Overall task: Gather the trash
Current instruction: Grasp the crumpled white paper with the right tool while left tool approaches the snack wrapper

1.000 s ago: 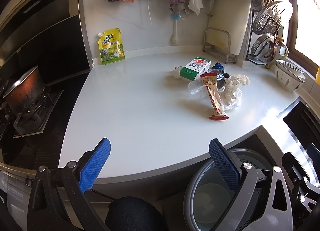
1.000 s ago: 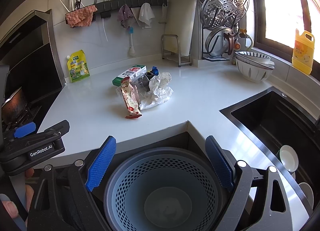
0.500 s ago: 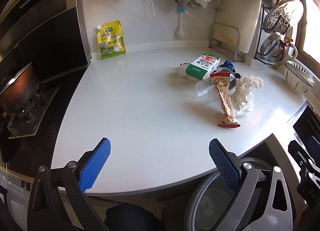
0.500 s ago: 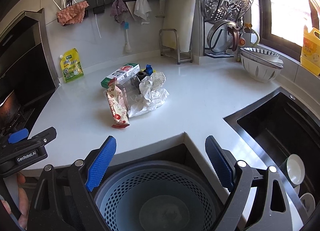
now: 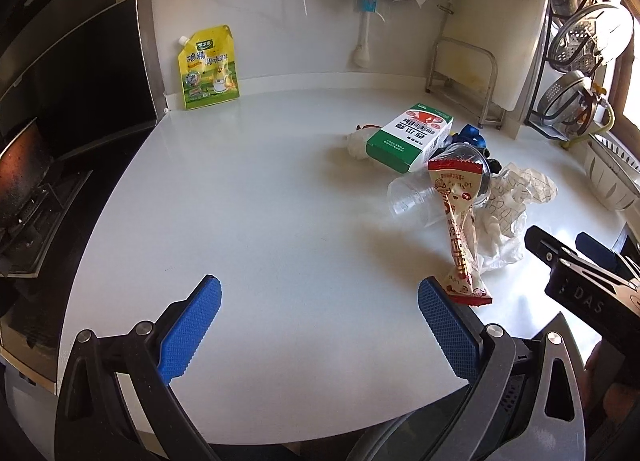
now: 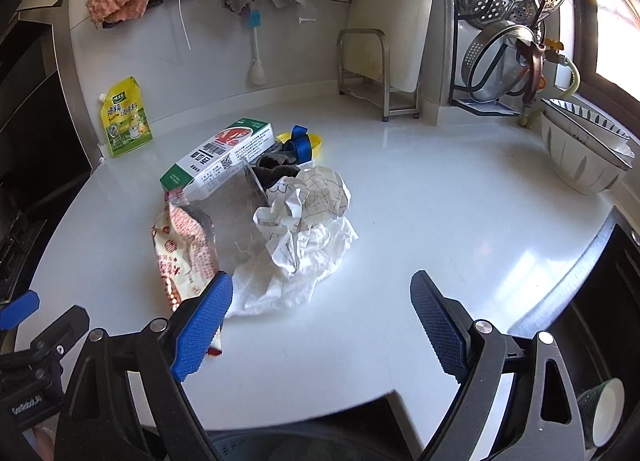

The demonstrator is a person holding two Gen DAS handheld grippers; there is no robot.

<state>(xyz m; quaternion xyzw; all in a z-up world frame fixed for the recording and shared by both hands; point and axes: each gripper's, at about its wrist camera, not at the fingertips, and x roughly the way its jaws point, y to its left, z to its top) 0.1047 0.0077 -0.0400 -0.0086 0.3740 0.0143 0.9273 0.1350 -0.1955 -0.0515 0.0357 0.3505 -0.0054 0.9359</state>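
hovering wide open and empty, right tongs (image 6: 320, 317) and left tongs (image 5: 320, 325) face the crumpled white paper wad (image 6: 304, 229) mid-counter (image 6: 440, 189); light, springy, probably best pinched across its bulging middle.

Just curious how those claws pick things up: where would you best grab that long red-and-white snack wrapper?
Probably the near crimped end of the snack wrapper, from the counter's front edge. It lies lengthwise toward the claws, its far end propped on the clear cup, while the near end is flat, thin and free. The open right claw is closest.
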